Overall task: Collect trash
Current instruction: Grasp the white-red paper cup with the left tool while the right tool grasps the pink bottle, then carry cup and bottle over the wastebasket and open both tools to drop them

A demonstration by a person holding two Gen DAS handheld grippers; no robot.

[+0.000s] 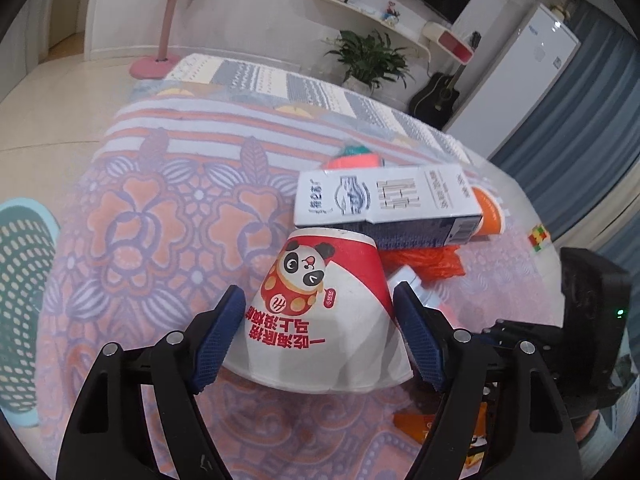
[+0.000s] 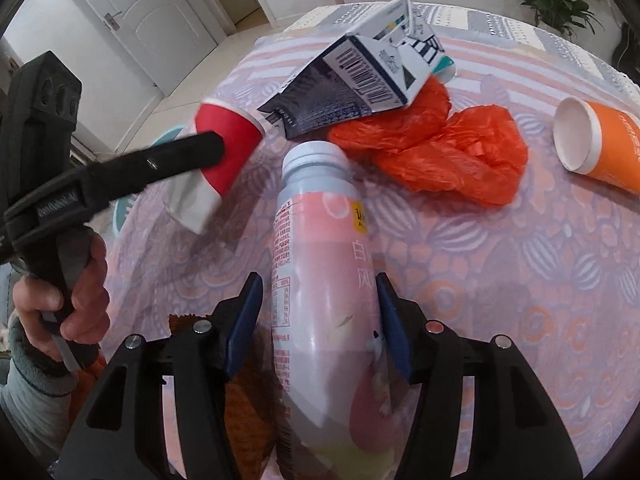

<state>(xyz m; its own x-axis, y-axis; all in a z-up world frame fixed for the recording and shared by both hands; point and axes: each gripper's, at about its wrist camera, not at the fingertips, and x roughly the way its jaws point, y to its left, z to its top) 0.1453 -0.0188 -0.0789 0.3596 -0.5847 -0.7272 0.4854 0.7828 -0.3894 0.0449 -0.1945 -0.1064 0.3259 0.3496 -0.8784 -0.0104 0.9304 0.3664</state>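
My left gripper (image 1: pixel 320 320) is shut on a red and white paper cup with a panda print (image 1: pixel 324 312); the cup points away from me, above the patterned tablecloth (image 1: pixel 160 208). The same cup (image 2: pixel 224 148) shows in the right wrist view, held in the left gripper's black fingers (image 2: pixel 180 160). My right gripper (image 2: pixel 318 312) is shut on a pink bottle with a grey cap (image 2: pixel 320 280), held along the fingers. A white and dark milk carton (image 1: pixel 384 208) (image 2: pixel 360 76), an orange plastic bag (image 2: pixel 448 148) (image 1: pixel 424 260) and an orange cup (image 2: pixel 596 144) (image 1: pixel 490 212) lie on the table.
A teal perforated basket (image 1: pixel 24 304) stands at the left beside the table. A small coloured cube (image 1: pixel 538 237) lies at the table's right edge. An orange wrapper (image 1: pixel 416 426) lies near the front. A pink lamp stand (image 1: pixel 154 66), a plant (image 1: pixel 370 60) and a guitar (image 1: pixel 436 98) stand beyond.
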